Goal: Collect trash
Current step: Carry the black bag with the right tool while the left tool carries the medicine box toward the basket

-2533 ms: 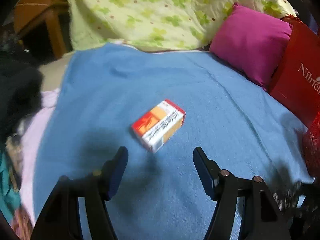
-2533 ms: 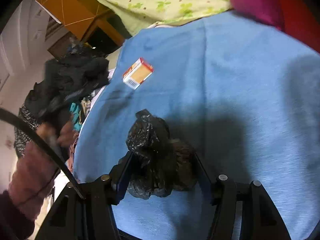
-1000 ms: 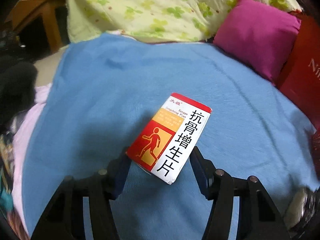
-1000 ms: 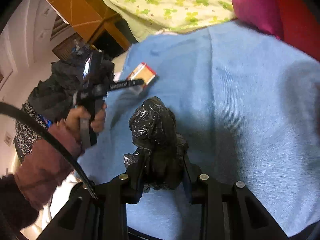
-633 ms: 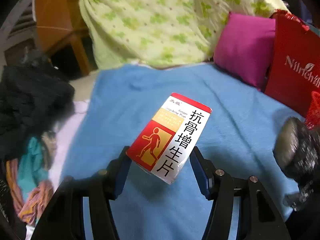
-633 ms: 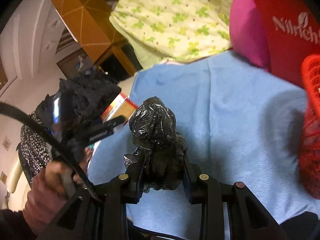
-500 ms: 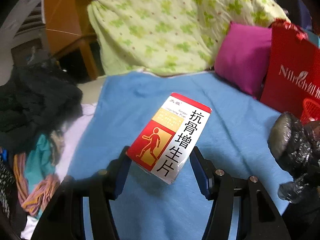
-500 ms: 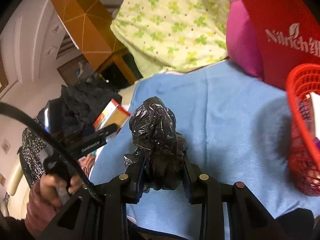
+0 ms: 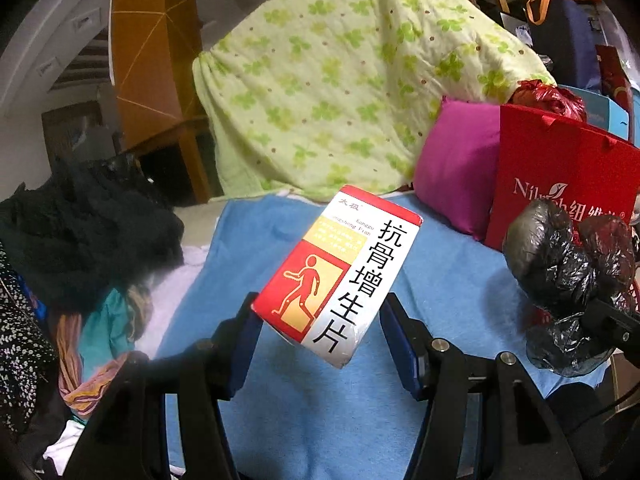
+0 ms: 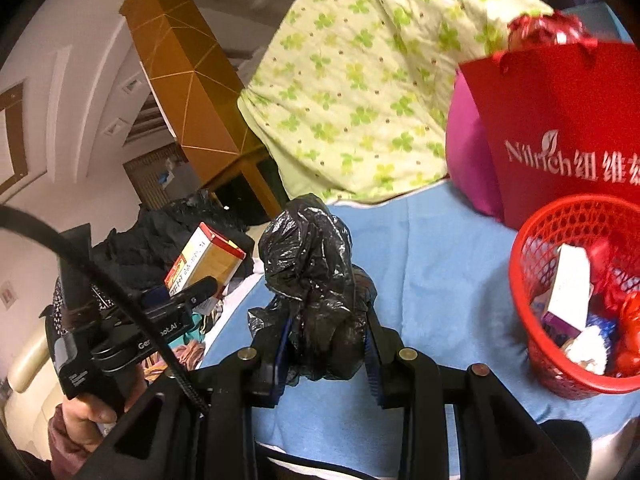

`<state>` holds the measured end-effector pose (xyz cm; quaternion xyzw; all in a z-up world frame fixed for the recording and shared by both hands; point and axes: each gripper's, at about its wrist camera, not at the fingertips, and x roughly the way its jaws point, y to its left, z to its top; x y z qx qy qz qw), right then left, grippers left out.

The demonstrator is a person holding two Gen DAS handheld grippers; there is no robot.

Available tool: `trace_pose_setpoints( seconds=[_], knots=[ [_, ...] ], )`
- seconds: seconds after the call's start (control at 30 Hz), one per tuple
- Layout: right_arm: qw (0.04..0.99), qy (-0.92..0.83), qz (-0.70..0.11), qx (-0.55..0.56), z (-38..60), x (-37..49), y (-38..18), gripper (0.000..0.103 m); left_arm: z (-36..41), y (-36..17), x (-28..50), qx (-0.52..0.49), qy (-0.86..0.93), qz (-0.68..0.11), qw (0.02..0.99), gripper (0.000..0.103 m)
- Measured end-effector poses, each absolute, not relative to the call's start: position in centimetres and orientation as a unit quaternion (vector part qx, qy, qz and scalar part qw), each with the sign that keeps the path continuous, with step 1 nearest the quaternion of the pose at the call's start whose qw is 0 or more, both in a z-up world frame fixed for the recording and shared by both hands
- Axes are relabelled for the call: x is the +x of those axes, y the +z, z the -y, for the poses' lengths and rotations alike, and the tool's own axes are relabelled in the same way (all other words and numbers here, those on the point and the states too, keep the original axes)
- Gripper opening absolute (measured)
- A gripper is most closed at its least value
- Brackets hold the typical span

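Note:
My left gripper (image 9: pixel 320 320) is shut on a red, yellow and white medicine box (image 9: pixel 340 272), held tilted in the air above the blue blanket (image 9: pixel 280 400). The same box (image 10: pixel 204 264) shows at the left of the right wrist view. My right gripper (image 10: pixel 326 344) is shut on a crumpled black plastic bag (image 10: pixel 316 280), which also appears at the right edge of the left wrist view as the black bag (image 9: pixel 560 272). A red mesh basket (image 10: pixel 536 248) holding several pieces of trash stands on the blanket to the right of the bag.
A red paper shopping bag (image 10: pixel 560 128) and a magenta pillow (image 9: pixel 456 164) stand behind the basket. A green floral quilt (image 9: pixel 340 80) is piled at the back. Dark clothes (image 9: pixel 80 232) and coloured cloth lie heaped at the bed's left edge. A hand (image 10: pixel 92 408) holds the left gripper's handle.
Both grippers have risen off the blanket with their loads. The view has swung toward the right, bringing the red basket and the shopping bag into sight. The grips are unchanged.

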<state>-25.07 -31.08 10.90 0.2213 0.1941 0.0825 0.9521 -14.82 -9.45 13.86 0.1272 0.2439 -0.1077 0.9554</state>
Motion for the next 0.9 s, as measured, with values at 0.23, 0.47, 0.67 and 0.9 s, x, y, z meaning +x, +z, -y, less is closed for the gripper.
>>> trace_pose_setpoints(
  seconds=[0.23,0.47,0.67,0.9],
  knots=[
    [0.957,0.079,-0.176,0.218,31.4,-26.4,11.6,0.034,10.2,14.0,-16.2,0.132,-0.115,-0.245,0.953,0.061],
    [0.958,0.076,-0.172,0.218,31.7,-27.0,11.5,0.034,10.8,13.9,-17.0,0.136,-0.118,-0.247,0.952,0.061],
    [0.957,0.070,-0.171,0.225,32.2,-27.6,11.2,0.034,11.5,13.4,-17.3,0.141,-0.122,-0.251,0.950,0.061],
    [0.956,0.063,-0.176,0.226,32.2,-27.9,10.9,0.034,12.1,12.8,-17.5,0.147,-0.126,-0.256,0.947,0.061]
  ],
)
